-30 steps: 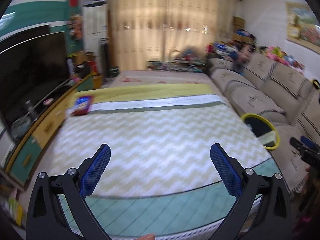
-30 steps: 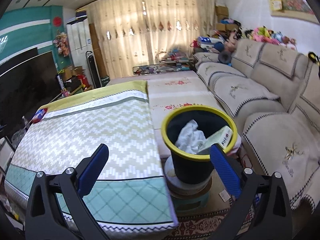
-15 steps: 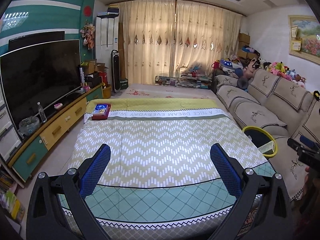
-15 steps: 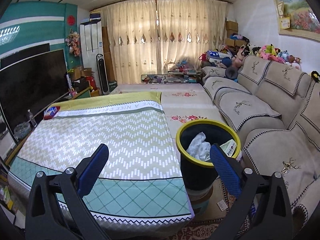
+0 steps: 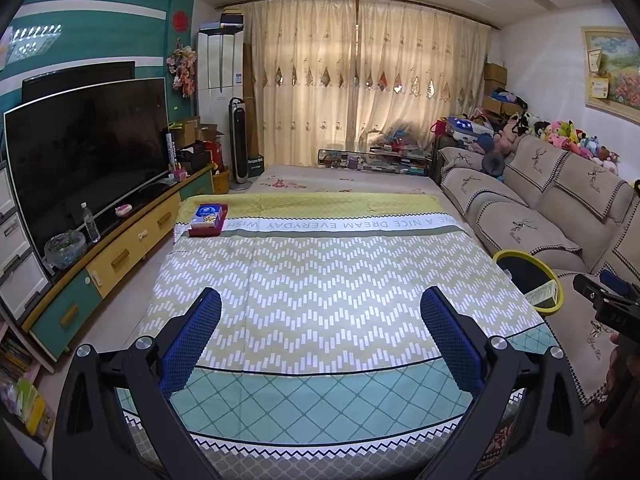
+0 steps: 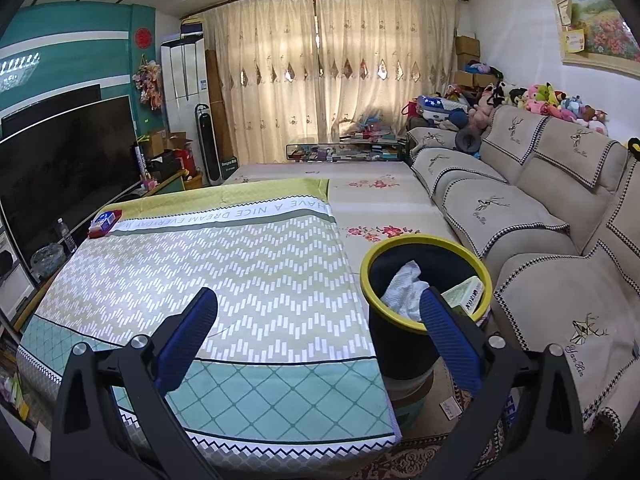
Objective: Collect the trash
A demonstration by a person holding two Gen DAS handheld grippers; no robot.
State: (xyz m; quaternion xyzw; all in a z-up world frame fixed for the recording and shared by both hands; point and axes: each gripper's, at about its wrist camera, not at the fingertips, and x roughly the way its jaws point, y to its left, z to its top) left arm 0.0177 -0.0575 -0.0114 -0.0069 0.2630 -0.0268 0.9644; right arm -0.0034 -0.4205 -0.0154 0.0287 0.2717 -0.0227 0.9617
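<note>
Patterned cloth (image 5: pixel 320 304) covers low table, zigzag middle, teal diamond band at near edge. Red tray (image 5: pixel 208 220) with blue box at far left corner. TV (image 5: pixel 86 152) on yellow-teal cabinet (image 5: pixel 120 256) along left wall; water bottle (image 5: pixel 91 228) on cabinet. Beige sofa (image 6: pixel 540 216) right, plush toys (image 6: pixel 560 102) on its back. Curtains (image 5: pixel 360 76) behind.

Left gripper (image 5: pixel 320 314): you hold it above the near end of the patterned table cover (image 5: pixel 320 280), jaws spread wide, nothing between the blue pads (image 5: pixel 192 344).
Right gripper (image 6: pixel 318 314): you hold it above the near right corner of the same cover, jaws also wide apart and empty, right pad (image 6: pixel 448 340) in front of the cover's right edge.
</note>
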